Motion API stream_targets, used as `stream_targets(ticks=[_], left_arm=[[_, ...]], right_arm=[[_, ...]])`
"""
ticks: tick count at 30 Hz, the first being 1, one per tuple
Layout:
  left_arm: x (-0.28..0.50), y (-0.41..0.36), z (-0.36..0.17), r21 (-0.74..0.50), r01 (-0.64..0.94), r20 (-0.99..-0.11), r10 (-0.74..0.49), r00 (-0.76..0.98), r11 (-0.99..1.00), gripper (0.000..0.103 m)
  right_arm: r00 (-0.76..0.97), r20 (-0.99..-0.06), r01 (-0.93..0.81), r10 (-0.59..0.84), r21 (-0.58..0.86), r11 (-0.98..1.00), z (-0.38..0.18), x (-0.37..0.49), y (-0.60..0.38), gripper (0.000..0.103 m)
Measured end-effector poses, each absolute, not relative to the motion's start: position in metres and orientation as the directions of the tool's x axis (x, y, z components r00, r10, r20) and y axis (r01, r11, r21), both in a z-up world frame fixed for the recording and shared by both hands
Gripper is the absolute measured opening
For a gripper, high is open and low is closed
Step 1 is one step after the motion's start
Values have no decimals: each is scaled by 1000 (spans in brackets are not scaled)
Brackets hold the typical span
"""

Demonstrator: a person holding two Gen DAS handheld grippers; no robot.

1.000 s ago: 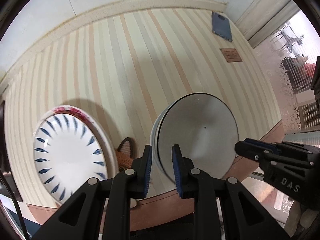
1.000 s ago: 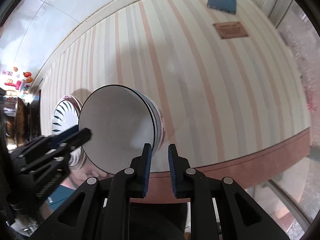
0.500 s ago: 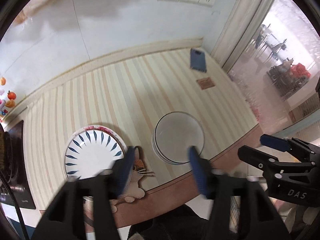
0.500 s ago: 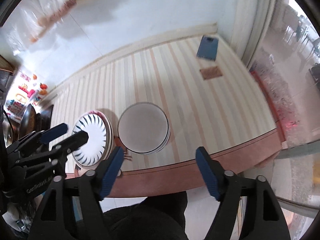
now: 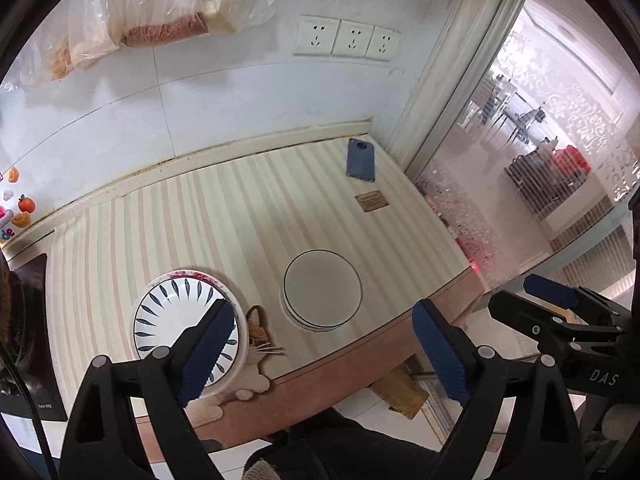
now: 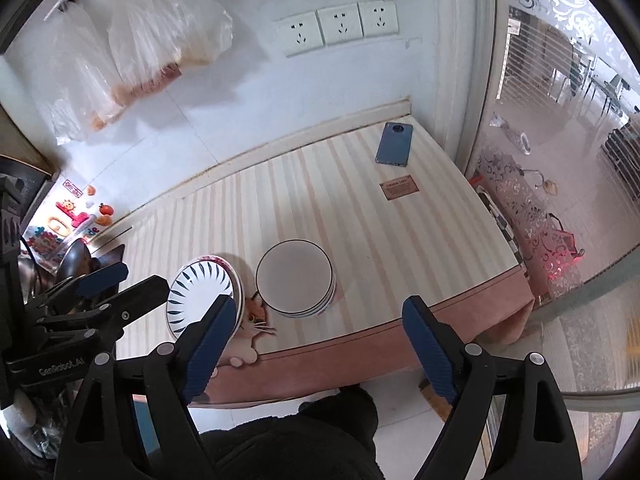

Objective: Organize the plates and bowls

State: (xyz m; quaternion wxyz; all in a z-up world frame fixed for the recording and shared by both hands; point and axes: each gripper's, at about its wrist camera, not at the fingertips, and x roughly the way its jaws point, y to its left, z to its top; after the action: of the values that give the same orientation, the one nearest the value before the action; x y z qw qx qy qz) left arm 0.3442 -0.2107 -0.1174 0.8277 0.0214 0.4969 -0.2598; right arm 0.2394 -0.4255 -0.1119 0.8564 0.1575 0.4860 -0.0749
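I am holding my left gripper (image 5: 324,344) and my right gripper (image 6: 318,346) well above the near edge of the table (image 6: 360,216), both with jaws spread wide and gripping nothing. Nearest the pink table edge, a cat-shaped mat (image 5: 260,334) is peeking out between the two stacks, its lower part hanging over the border and partly hidden. To the near left, the blue-leaf plate (image 5: 176,316) is sitting on top of another plate whose red-patterned rim (image 5: 188,274) is only just showing; my left finger pad is covering its near right side. Just right of it, apart from it, the stack of plain bowls (image 5: 322,288) with dark rims is resting close to the near edge; I cannot count how many are nested. Beyond these, the striped cloth is lying open toward the far wall. At the far right, a brown card (image 6: 399,187) and a blue phone (image 6: 394,145) are lying near the door frame. On the wall, three sockets (image 6: 336,28) and hanging plastic bags (image 6: 132,56) are showing, the bags cut off at the top.
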Motion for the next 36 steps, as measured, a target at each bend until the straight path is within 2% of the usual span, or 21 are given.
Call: stream_targets(ticks=[8,14,18,28,36], left_arm=[[346,-208,-118,-243,433,-834,-415,364,868,91],[361,-212,-141,-245,419,-856,-398,329,874,91],[387,-219,-175,-296,398,-877,-412,247,868,91],[461,-250,-286,-356,348,-920,-390,30,867,91],[484,-273,-353,-334,374,-942,-315,-112,865,91]], right_arm=[[506,-861,289,46,219,932,-118,245,-430,89],[469,-861,319,197,373,871,-169,270,-449,89],[428,-849,363,310,475,801,-223,291,-467,90],[290,-842,453,455,540,710,-360,341,-487,90],[223,-820,485,527,562,670,-423,365,-479,90]])
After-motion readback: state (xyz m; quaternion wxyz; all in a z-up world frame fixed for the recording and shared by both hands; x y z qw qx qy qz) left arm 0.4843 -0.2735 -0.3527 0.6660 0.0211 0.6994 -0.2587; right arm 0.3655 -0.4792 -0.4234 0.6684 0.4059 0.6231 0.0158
